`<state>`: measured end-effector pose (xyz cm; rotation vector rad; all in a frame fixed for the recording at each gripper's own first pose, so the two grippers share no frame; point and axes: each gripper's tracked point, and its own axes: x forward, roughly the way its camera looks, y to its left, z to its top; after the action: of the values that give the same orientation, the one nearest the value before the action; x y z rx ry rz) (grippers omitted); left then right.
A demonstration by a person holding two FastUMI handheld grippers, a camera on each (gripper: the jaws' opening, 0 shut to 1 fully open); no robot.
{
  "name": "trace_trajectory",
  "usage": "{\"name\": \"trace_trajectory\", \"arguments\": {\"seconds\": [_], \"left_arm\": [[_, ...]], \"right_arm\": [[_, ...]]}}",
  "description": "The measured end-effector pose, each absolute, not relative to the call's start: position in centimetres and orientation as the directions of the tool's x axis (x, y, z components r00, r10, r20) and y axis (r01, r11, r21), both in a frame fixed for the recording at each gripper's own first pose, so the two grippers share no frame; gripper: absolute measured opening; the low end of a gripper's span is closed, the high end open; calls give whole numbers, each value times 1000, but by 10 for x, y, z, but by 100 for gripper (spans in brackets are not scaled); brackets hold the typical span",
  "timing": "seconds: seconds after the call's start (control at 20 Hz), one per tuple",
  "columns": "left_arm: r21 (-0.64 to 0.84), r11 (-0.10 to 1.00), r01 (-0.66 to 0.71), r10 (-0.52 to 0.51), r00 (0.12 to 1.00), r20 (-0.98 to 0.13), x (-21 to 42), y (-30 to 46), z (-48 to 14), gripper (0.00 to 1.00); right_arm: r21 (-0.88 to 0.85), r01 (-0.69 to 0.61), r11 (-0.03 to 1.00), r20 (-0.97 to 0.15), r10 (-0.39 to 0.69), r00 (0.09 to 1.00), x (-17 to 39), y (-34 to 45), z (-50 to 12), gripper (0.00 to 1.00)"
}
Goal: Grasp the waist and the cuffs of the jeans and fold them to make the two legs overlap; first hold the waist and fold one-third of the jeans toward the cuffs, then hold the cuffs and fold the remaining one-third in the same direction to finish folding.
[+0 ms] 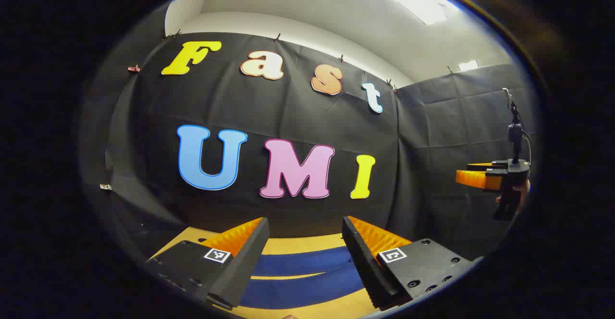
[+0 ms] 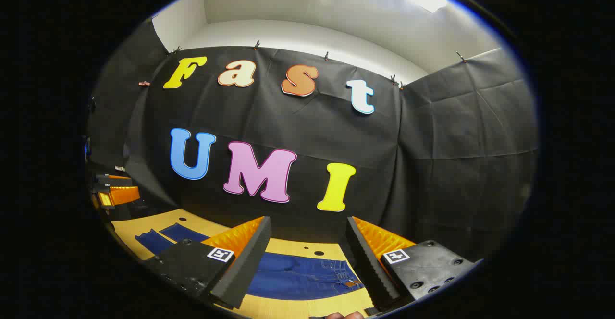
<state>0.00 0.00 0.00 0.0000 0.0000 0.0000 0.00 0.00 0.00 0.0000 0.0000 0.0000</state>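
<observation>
Hovering spread and empty above the table (image 2: 298,249), the right gripper (image 2: 307,254) faces the jeans (image 2: 298,273) lying flat near its front edge, the left gripper (image 1: 302,254) likewise open over the legs (image 1: 302,273); soft, floppy denim looks best pinched at waistband (image 2: 343,276) and cuffs (image 2: 158,237).

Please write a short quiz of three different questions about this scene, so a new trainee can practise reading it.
1. True or false: the jeans lie flat on the table, with both legs still apart.
2. Which part of the jeans lies below the right claw: A) the cuffs, B) the waist, C) nothing?
3. Fill in: both the left claw and the right claw are ____ and hold nothing.

Key:
1. True
2. B
3. open
</observation>
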Motion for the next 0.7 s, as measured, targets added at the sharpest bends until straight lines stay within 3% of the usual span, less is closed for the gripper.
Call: {"name": "trace_trajectory", "arguments": {"seconds": [0.7], "left_arm": [[-28, 989, -144, 143, 989, -33, -20, 74, -9, 96]], "right_arm": [[-30, -50, 998, -33, 49, 998, 35, 20, -7, 96]]}}
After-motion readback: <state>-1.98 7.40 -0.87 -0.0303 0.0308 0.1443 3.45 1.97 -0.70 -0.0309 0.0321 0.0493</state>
